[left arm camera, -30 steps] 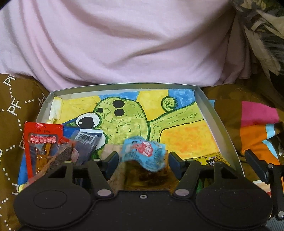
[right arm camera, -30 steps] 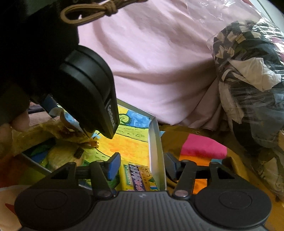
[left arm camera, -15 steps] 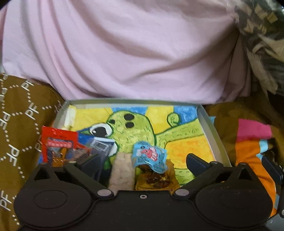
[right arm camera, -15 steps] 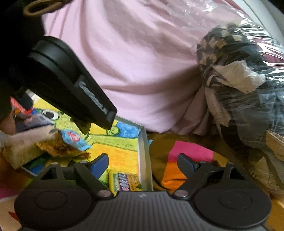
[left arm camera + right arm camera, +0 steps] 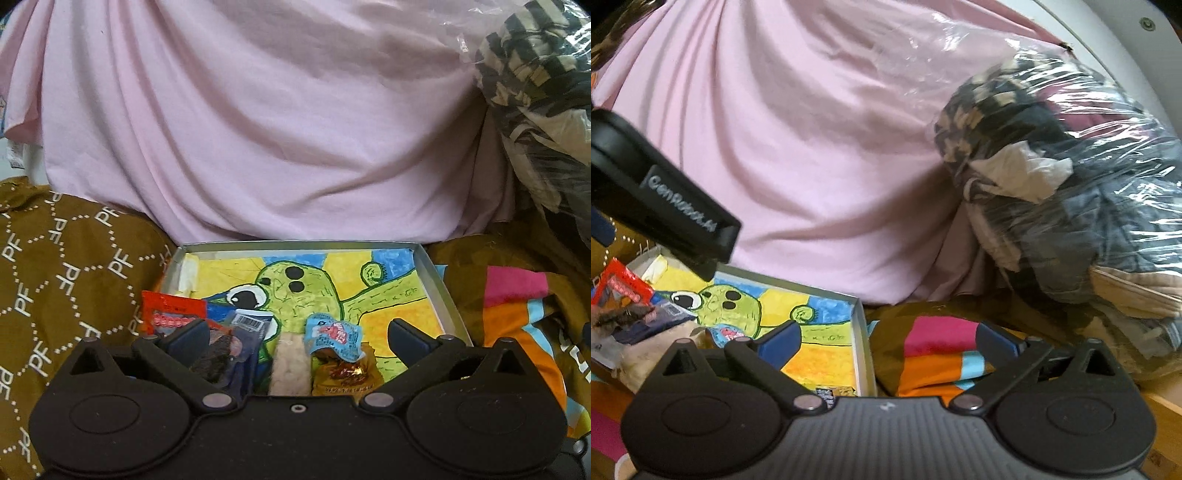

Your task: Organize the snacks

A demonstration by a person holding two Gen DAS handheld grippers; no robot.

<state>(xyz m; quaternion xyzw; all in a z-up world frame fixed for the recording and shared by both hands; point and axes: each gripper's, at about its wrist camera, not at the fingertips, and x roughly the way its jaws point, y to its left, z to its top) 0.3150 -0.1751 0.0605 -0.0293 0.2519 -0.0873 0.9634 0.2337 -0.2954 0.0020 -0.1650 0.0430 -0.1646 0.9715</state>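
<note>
We see the left gripper (image 5: 295, 334) spread wide and empty, jaws just opened, right gripper (image 5: 886, 338) likewise, blue snack packet (image 5: 332, 336) and red packet (image 5: 171, 314) lying lower centre in the shallow metal tray (image 5: 439, 284)

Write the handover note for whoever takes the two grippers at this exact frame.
Left gripper: open, jaws just widened, nothing pinched.
Right gripper: open, jaws just widened, empty, over the tray's right wall.
Tray: red packet, dark packet, pale bar, blue-wrapped candy and gold packet sit at its near-left end.
Done: these are in the tray.
Left: none visibly outside it; check beyond the frames.
</note>
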